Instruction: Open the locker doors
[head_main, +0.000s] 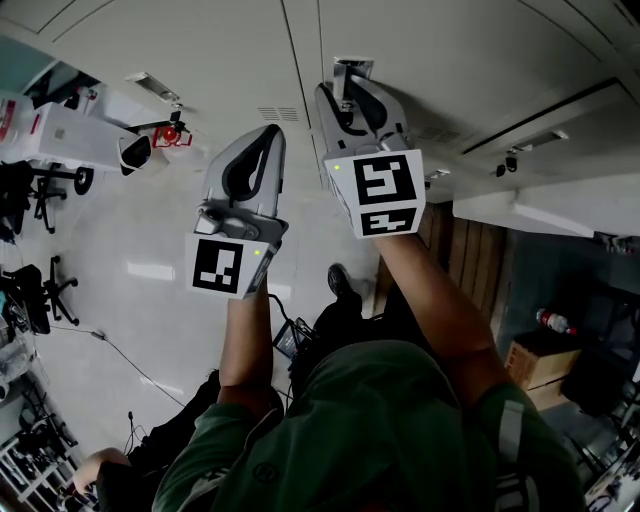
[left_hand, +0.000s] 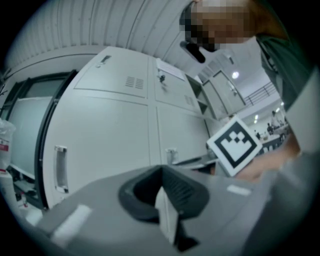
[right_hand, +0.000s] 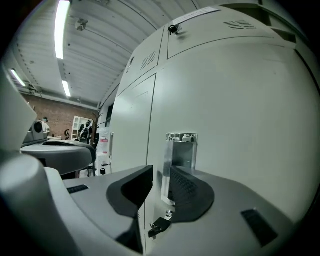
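Grey-white locker doors (right_hand: 230, 100) fill the right gripper view. My right gripper (right_hand: 161, 175) is open, and a chrome recessed handle (right_hand: 181, 150) stands just beyond the gap between its dark pads, none pressing on it. A key (right_hand: 159, 227) sticks out of the lock below the handle. In the head view the right gripper (head_main: 352, 72) reaches the locker face (head_main: 450, 50). Beside it, lower and to the left, my left gripper (head_main: 268, 135) is off the doors. Its pads (left_hand: 161, 172) meet at the tip and hold nothing. It looks at closed doors with handles (left_hand: 60, 167).
A glass-fronted cabinet (left_hand: 25, 125) stands left of the lockers. Office chairs (head_main: 40, 190) and white equipment (head_main: 70, 135) are at the head view's left, a cardboard box (head_main: 540, 360) and a bottle (head_main: 555, 322) at its right. The right gripper's marker cube (left_hand: 234, 145) shows beside the left gripper.
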